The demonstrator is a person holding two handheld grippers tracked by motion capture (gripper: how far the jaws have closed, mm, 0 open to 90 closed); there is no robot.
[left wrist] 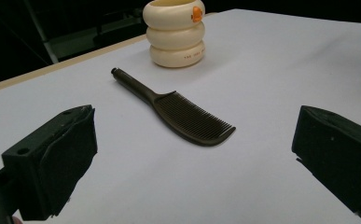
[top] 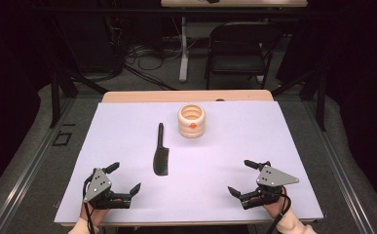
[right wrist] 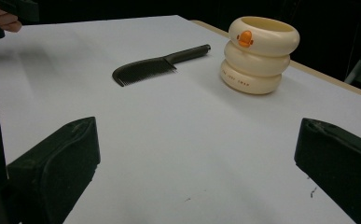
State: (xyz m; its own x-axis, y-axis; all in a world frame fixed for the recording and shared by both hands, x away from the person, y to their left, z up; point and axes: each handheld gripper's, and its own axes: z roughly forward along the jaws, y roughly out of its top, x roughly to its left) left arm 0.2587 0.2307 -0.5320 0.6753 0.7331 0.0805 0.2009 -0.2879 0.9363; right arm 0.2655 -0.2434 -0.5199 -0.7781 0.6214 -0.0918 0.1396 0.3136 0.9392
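A black comb (top: 160, 152) lies flat on the white table (top: 235, 151), handle pointing away from me. Behind it, slightly right, stands a cream ribbed cup (top: 191, 121) with an orange mark on its side. My left gripper (top: 125, 177) rests near the front left corner, open and empty, well short of the comb (left wrist: 178, 108). My right gripper (top: 239, 176) sits near the front right, open too, nothing between its jaws. The right gripper view has the comb (right wrist: 155, 66) at upper left and the cup (right wrist: 258, 53) at upper right. The cup (left wrist: 174, 31) stands beyond the comb in the left gripper view.
A black folding chair (top: 239, 46) and a white table leg (top: 183, 48) stand on the floor beyond the table's far edge, among cables. Black frame rails run along both sides of the table.
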